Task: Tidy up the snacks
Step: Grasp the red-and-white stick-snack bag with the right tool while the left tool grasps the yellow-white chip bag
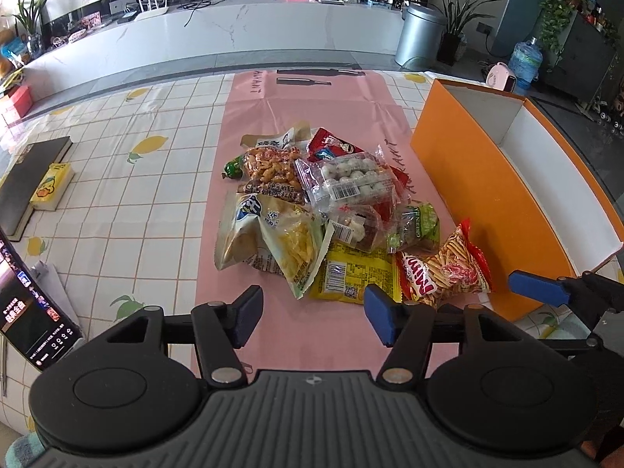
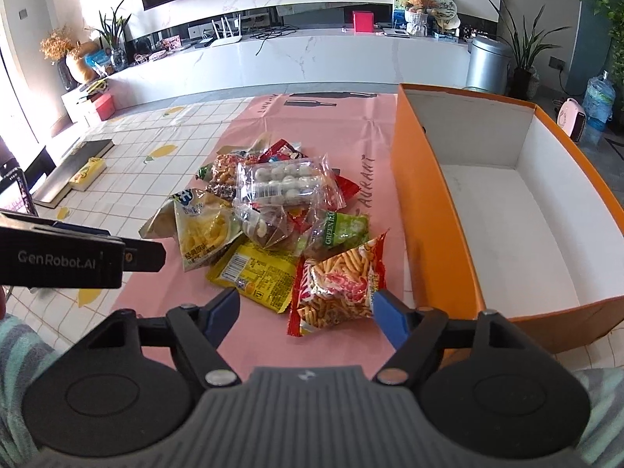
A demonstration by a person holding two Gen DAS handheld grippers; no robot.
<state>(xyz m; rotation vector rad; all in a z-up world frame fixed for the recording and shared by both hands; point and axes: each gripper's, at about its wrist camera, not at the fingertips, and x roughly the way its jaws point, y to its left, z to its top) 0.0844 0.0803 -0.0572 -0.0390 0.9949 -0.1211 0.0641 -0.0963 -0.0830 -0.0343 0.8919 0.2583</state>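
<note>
We see a table [image 1: 156, 179] under a checked lemon-print cloth [image 1: 117, 202]. On it lie a pink mat [image 1: 312, 117] bearing the snack pile [image 1: 331, 210], an open orange box [image 2: 425, 210] at the mat's right edge, and, at far left, a dark book [image 1: 27, 179] with a yellow carton [image 1: 52, 187] beside it.

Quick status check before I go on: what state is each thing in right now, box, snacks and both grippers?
Orange box: open-topped, upright, empty.
Snack pile: heaped on the pink mat, beside the box, none boxed.
Red stick-snack bag: sealed, lying flat, nearest the right gripper.
Clear ball-candy pack: sealed, on top of the pile.
Left gripper: open, holding nothing.
Right gripper: open, holding nothing.
</note>
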